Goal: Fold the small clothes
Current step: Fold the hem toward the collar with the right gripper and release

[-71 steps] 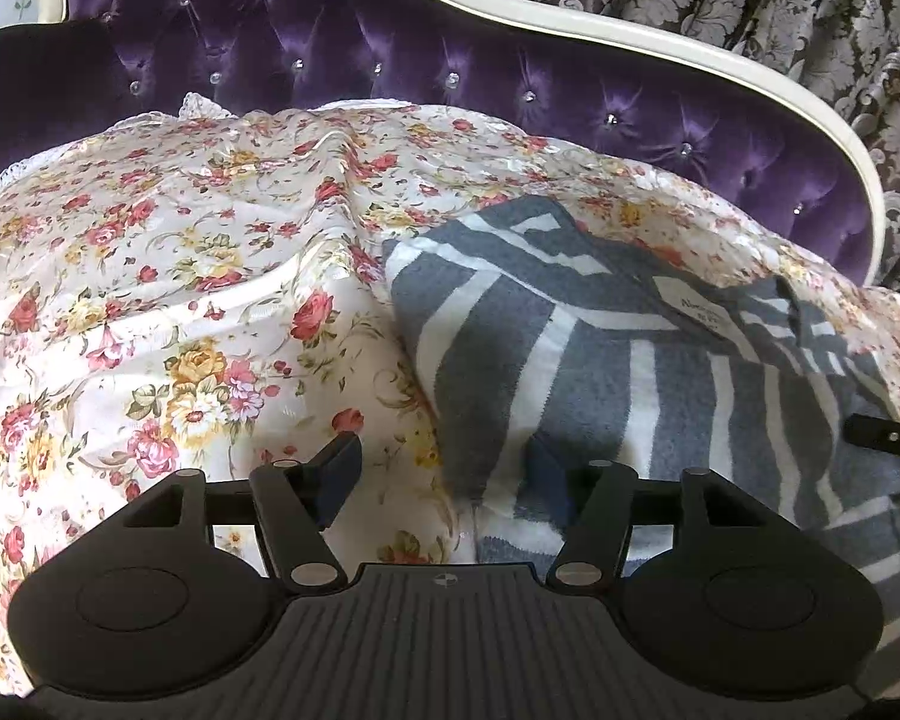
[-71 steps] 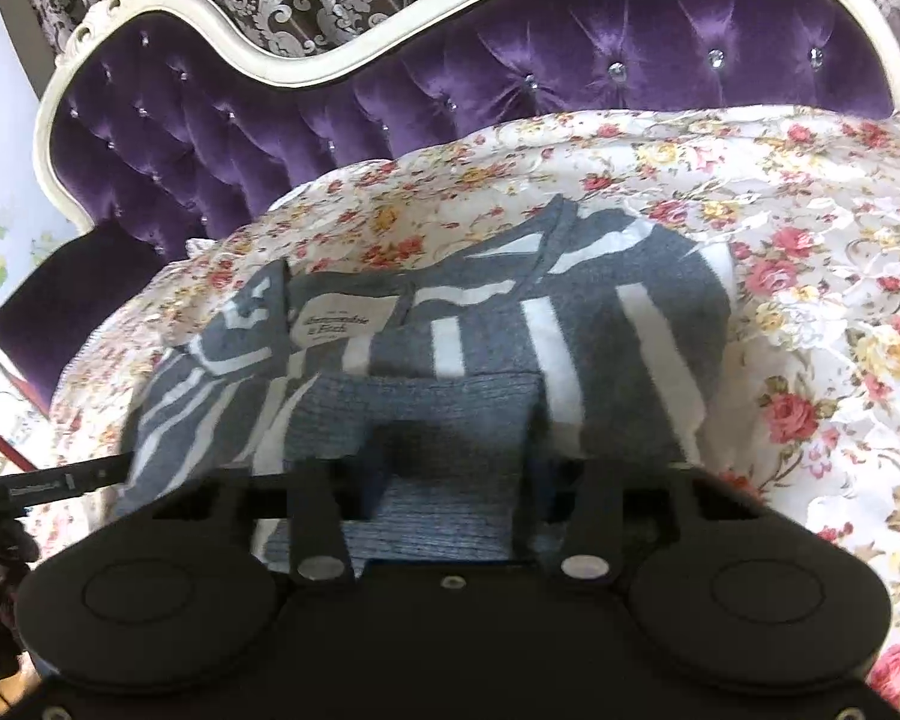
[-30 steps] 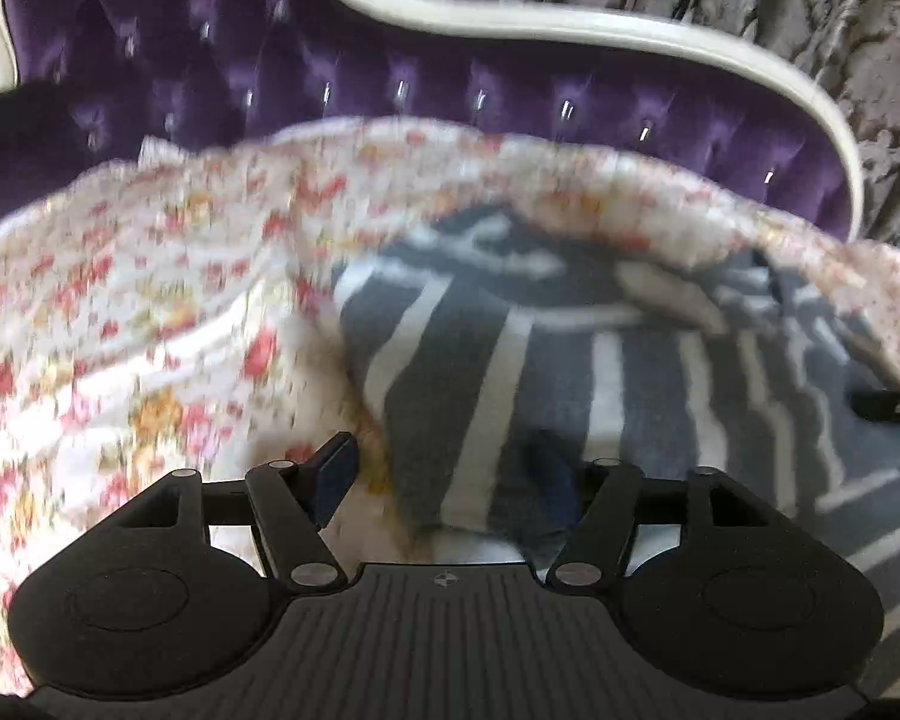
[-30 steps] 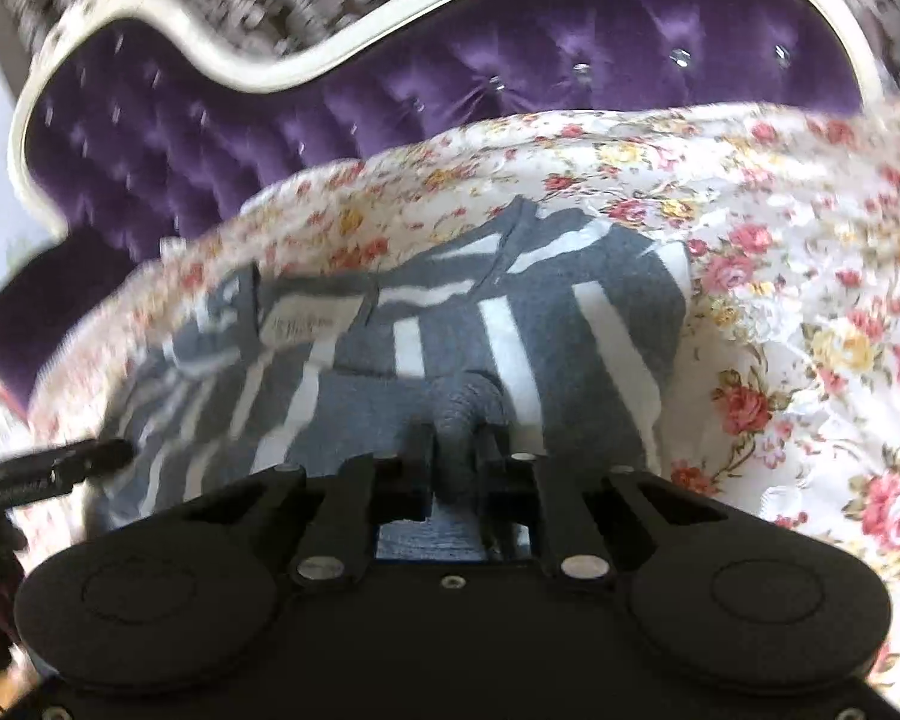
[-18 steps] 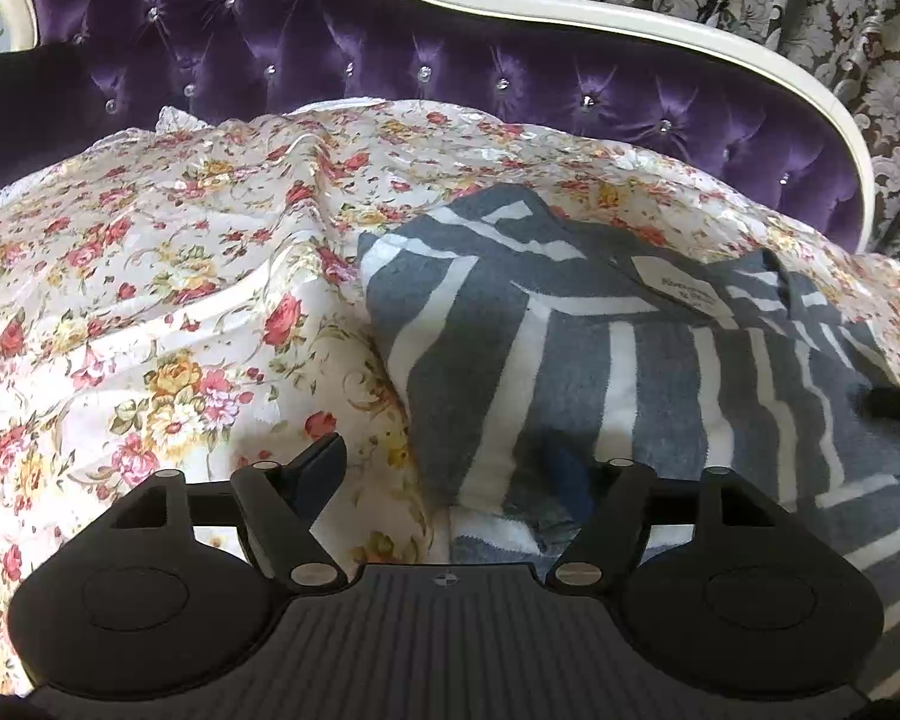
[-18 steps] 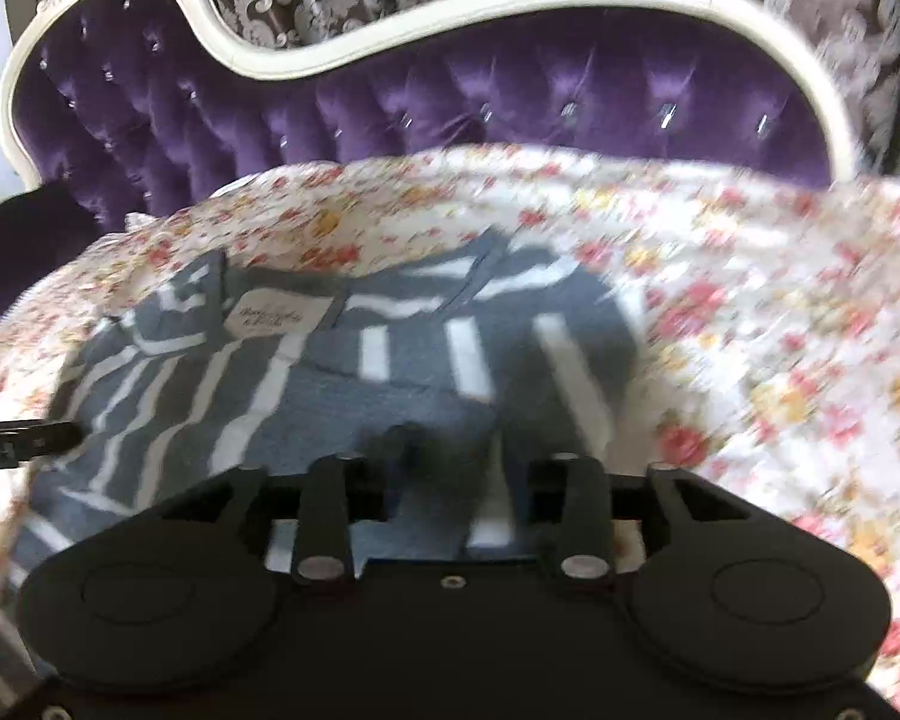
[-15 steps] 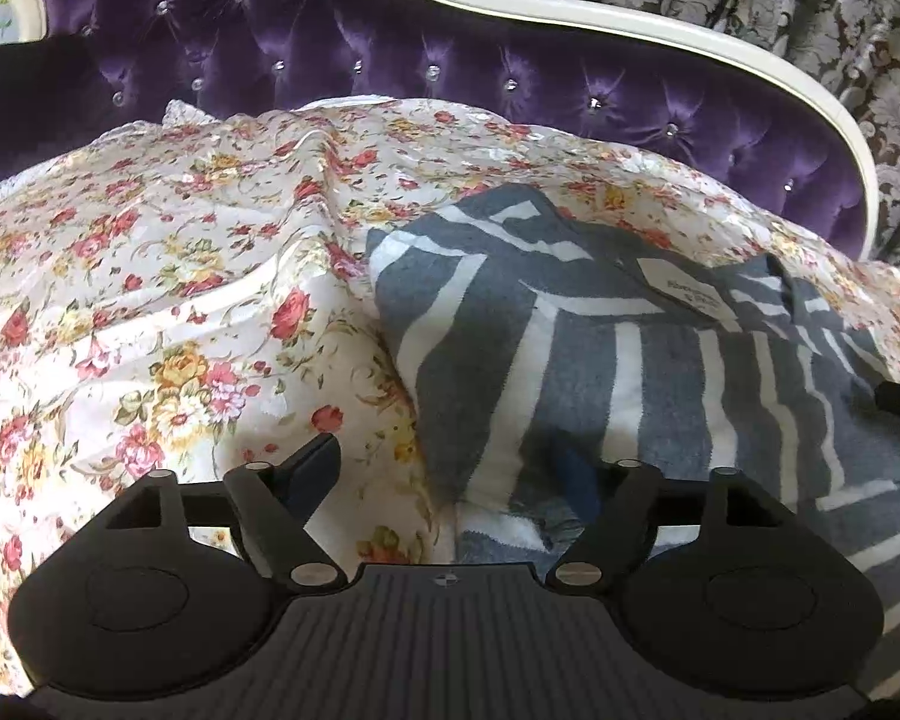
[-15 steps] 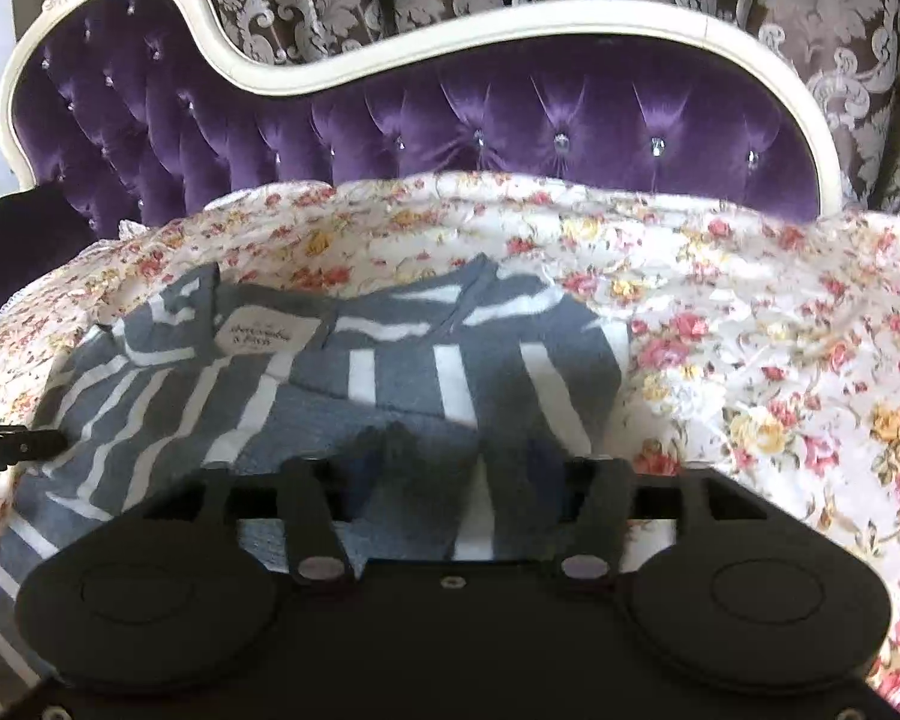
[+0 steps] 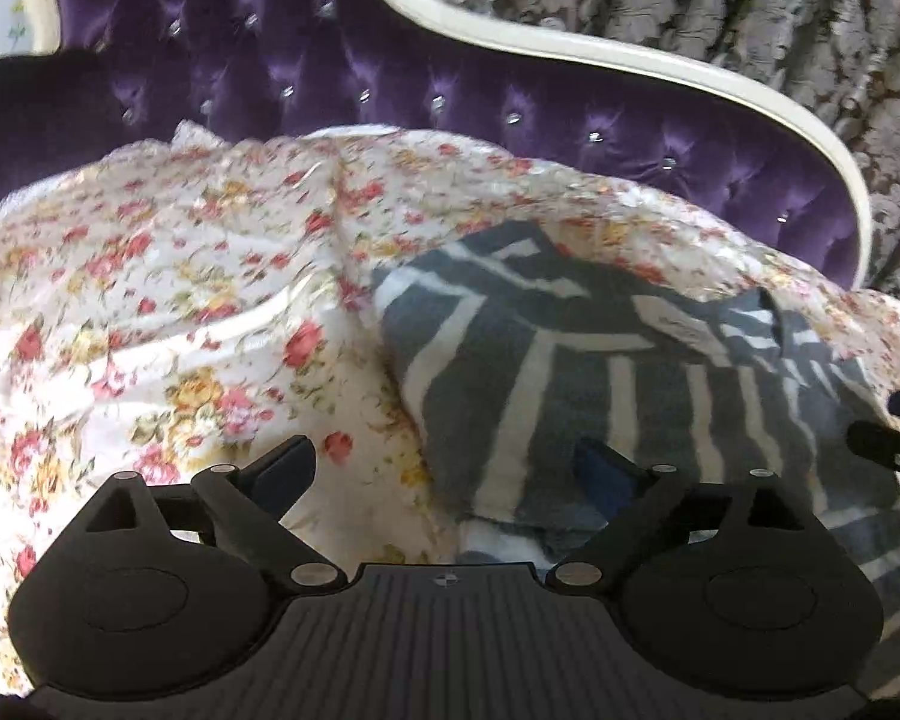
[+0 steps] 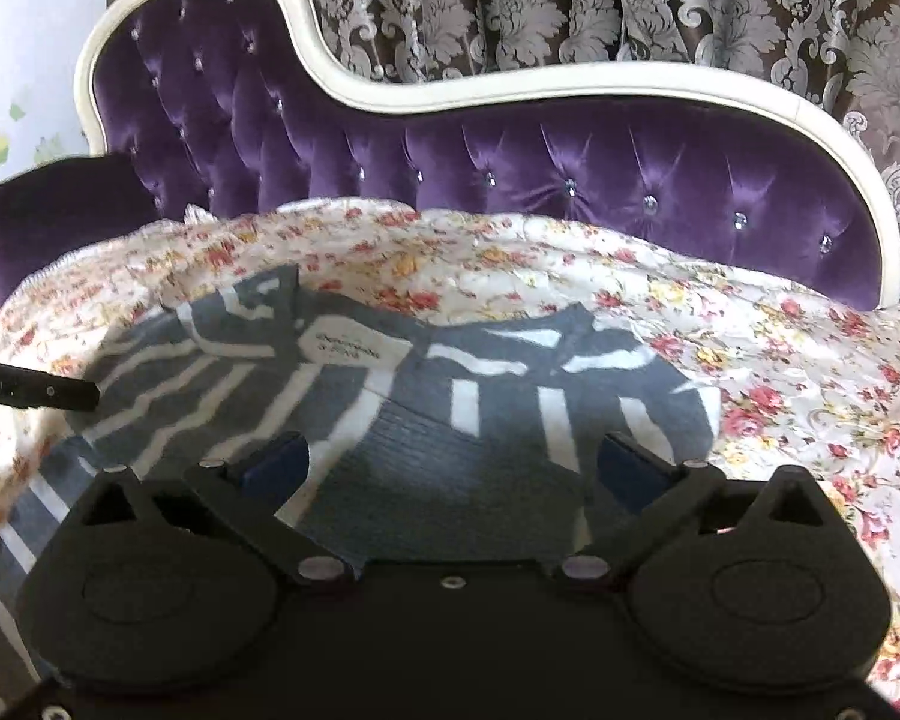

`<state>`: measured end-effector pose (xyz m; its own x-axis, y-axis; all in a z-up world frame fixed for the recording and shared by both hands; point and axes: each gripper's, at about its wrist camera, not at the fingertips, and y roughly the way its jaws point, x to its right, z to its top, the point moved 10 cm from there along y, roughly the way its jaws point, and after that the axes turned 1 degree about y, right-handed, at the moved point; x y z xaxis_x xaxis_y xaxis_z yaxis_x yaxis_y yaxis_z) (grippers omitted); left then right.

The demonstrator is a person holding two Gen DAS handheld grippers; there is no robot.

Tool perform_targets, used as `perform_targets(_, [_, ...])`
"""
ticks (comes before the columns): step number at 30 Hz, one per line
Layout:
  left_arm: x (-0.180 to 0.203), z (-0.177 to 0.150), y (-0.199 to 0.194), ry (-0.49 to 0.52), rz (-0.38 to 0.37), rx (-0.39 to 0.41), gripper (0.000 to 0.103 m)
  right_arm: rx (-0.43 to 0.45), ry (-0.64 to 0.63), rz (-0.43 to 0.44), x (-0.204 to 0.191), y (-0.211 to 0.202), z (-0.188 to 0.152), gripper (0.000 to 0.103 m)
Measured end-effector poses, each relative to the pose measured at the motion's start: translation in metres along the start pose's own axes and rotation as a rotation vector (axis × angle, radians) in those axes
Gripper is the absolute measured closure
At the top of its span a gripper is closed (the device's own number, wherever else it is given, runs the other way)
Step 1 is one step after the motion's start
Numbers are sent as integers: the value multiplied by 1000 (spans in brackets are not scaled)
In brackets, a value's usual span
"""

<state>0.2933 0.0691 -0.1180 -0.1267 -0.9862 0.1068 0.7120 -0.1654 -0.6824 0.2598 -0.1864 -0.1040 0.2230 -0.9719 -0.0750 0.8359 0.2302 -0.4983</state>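
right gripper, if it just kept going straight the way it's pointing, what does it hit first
Most likely the grey striped sweater. The right gripper, its jaws opening with nothing pinched, points down at the folded fabric lying on the floral sheet. Depth is hard to judge here.

left gripper opening, right gripper opening

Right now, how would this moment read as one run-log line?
step: release after fold | sweater: folded on floral sheet | left gripper: jaws opening, nothing pinched | right gripper: jaws opening, nothing pinched
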Motion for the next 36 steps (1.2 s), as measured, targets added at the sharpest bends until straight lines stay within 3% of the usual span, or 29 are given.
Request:
perform_targets(6, [24, -7, 10, 71, -32, -53, 9, 30, -46, 15, -17, 2, 9, 1])
perform_targets(8, [26, -17, 20, 84, -40, -106, 7, 12, -38, 35, -23, 8, 12, 1])
perform_targets(9, [26, -19, 22, 74, -46, -113, 1, 2, -36, 43, -26, 11, 13, 1])
perform_targets(15, [25, -20, 24, 69, -47, -126, 0, -62, -74, 71, -50, 40, 18, 1])
perform_targets(20, [23, -20, 26, 69, -49, -126, 0, -175, -78, 36, -51, 74, -3, 1])
perform_targets(23, [24, -20, 26, 73, -42, -125, 0, -155, -6, 75, -44, 76, -7, 0])
perform_targets(36, [27, -20, 28, 55, -33, -140, 0, -102, 19, 121, -41, 73, -8, 0])
